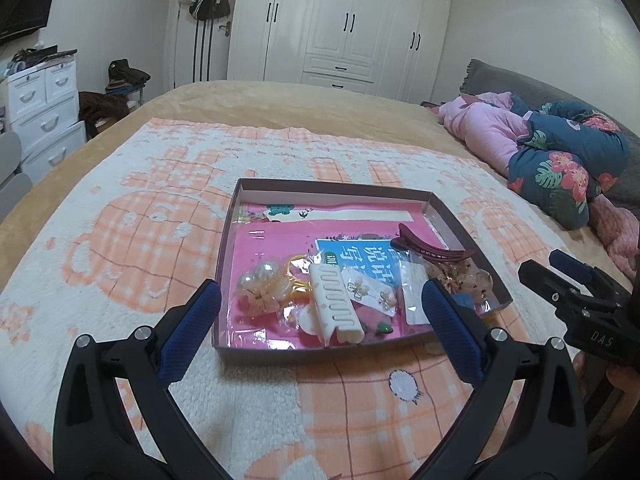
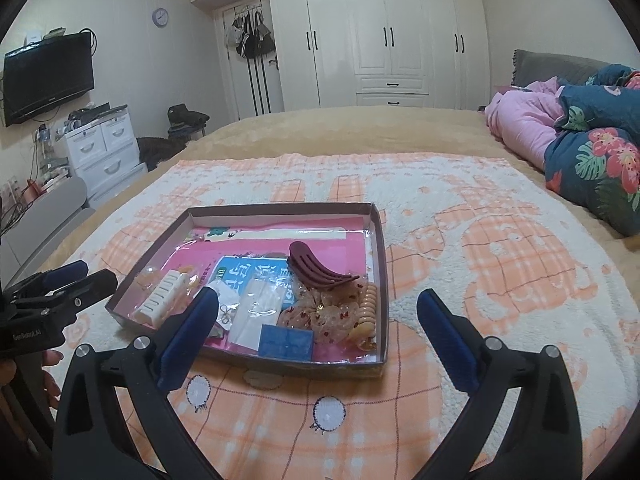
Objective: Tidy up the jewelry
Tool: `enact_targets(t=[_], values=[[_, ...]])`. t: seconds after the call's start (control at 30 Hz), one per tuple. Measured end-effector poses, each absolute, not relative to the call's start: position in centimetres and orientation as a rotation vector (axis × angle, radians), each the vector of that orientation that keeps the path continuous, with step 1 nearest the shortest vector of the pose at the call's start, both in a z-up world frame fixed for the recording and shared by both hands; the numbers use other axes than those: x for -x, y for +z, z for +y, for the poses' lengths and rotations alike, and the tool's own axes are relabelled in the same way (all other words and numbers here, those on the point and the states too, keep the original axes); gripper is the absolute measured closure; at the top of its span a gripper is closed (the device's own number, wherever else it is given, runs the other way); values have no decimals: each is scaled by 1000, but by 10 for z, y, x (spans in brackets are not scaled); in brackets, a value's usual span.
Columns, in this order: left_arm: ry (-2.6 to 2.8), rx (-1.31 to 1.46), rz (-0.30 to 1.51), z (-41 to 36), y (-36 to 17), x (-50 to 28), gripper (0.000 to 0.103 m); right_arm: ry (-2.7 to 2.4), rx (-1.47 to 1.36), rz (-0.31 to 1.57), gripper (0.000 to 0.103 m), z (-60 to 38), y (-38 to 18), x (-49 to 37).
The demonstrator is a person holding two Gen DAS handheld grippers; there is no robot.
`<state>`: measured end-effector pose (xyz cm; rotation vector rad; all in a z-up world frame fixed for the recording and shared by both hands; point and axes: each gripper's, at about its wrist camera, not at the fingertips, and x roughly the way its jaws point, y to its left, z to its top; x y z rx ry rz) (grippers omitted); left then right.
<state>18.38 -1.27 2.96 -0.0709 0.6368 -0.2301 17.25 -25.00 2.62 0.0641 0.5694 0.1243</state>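
Both claws hang with fingers wide apart and nothing between them, above the near edge of a shallow tray (image 1: 230, 220) on a bed. Left gripper (image 1: 320, 300) frames the tray's near half; right gripper (image 2: 318, 312) hovers over its near right corner, one finger above the tray and the other over the blanket (image 2: 500, 248).

Risks, as judged from this moment: the pieces lie crowded and overlapping, so a closing finger could pinch two at once or drag a neighbour along. Glossy plastic lining the tray floor looks slippery, and small items may slide away instead of being caught. With the tray sitting on soft fleece, a downward push could tip or shift it. The two grippers sit near each other and could collide if both go for the middle.

Inside the tray: a white comb clip (image 1: 336, 306) beside a pearl flower clip (image 1: 260, 284), a card of earrings (image 1: 370, 292), a clear bag (image 2: 258, 312), a maroon claw clip (image 2: 316, 268), a sheer bow scrunchie (image 2: 332, 312), a beige spiral tie (image 2: 366, 312) against the right wall, and a small blue box (image 2: 286, 340) at the front. All of it crowds the near half; the far half holds only a flat printed packet.
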Motion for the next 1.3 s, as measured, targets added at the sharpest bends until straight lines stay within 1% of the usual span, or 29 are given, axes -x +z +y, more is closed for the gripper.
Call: enact_targets(t=[0.37,0.73,1.3], values=[[-244,84,624,-18,30,-148,11,135,-58,537,6,-248,30,-140],[-231,73,625,-19,28,-110,11,165,-37,559,6,-238,18,-99],[-228,5,551,-24,23,-51,11,166,-39,500,6,-233,9,-35]])
